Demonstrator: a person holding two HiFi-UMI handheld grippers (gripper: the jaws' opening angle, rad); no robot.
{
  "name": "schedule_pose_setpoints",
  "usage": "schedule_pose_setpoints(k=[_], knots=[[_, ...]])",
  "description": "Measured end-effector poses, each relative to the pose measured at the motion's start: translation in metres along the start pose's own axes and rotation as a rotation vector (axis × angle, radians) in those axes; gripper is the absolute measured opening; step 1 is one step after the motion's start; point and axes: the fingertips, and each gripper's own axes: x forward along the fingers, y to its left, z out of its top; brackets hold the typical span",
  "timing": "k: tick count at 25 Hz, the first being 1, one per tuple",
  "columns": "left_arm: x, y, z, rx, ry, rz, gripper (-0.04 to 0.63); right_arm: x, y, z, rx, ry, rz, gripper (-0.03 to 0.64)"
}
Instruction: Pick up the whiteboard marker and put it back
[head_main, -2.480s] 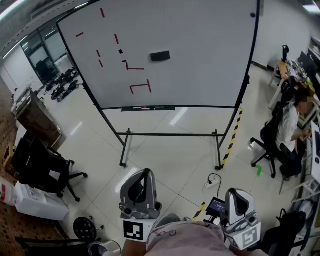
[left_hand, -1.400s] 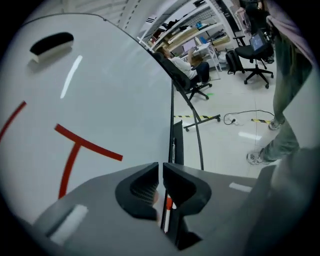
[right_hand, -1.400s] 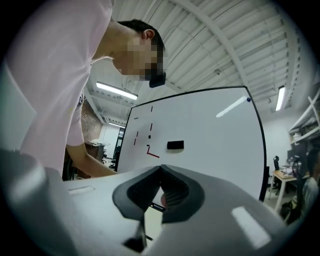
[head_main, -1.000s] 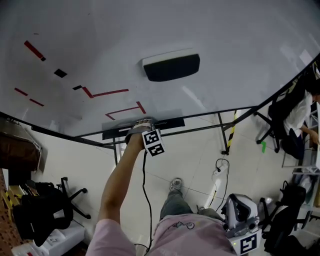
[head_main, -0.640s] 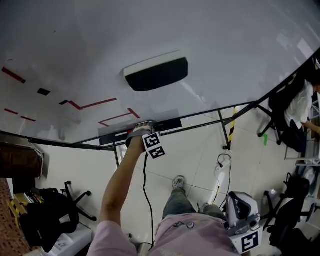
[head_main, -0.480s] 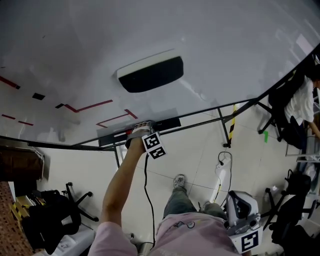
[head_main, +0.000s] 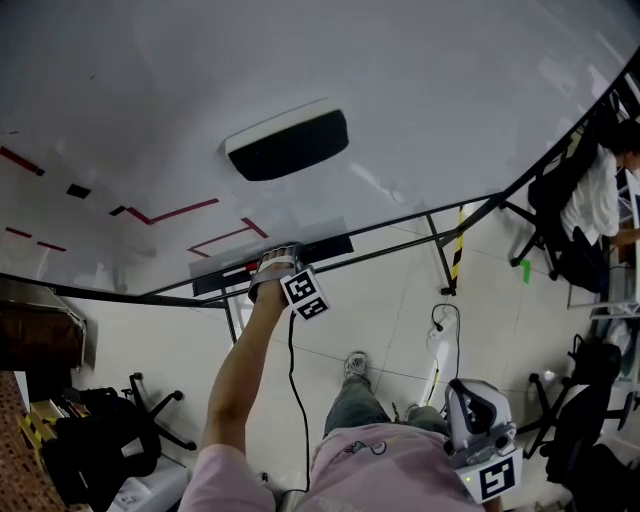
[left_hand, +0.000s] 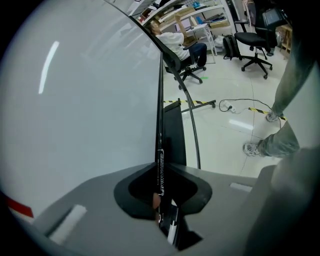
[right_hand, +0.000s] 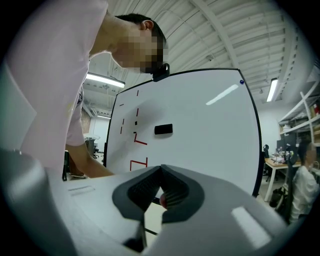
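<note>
Left tool (left_hand: 161, 169): jaws closing on the slim black whiteboard marker with white print (left_hand: 160, 176). Both tips are against its barrel, which runs lengthwise through the gap. Marker is at the bottom edge of the large white whiteboard on a black metal stand (head_main: 420, 80), in line with the narrow black ledge tray (head_main: 330, 246). Tool is about mid-tray. Can't tell whether the marker rests on the tray or hangs in the jaws. Tool is pitched down at the tray, with the person's bare left forearm (head_main: 238, 370) stretched out to it and a thin black cable (head_main: 296, 400) running back beside the arm.

On the board: red angular line marks (head_main: 225, 235) just up-left of the tool, a black oblong eraser with white backing (head_main: 287, 146) higher up, small black squares (head_main: 78, 190) further left.

Right tool (right_hand: 160, 171): jaws together, nothing between them. It is held level, low at the person's right side, well apart from the board.

Floor is pale glossy tiles (head_main: 390, 300). White power strip with cord (head_main: 437, 345) lies near the stand's right leg, which carries black-yellow striped tape (head_main: 457, 250). Black office chair (head_main: 110, 440) at near left, seated person in a white top (head_main: 598, 195) at far right.
</note>
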Motion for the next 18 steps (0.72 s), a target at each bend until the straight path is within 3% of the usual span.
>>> schedule_pose_setpoints(k=[5, 9, 13, 18], knots=[[-0.024, 0.014, 0.005, -0.007, -0.04, 0.079, 0.049, -0.014, 0.002, 0.005, 0.014, -0.031, -0.007, 0.003], [-0.073, 0.032, 0.024, -0.047, -0.109, 0.178, 0.049, -0.033, 0.002, 0.009, 0.011, -0.071, -0.008, 0.003], [-0.165, 0.034, 0.06, -0.106, -0.224, 0.307, 0.049, -0.075, 0.004, 0.018, 0.016, -0.125, 0.005, 0.003], [-0.325, 0.016, 0.125, -0.199, -0.382, 0.544, 0.049, -0.149, 0.005, 0.025, 0.0, -0.232, 0.04, 0.003]])
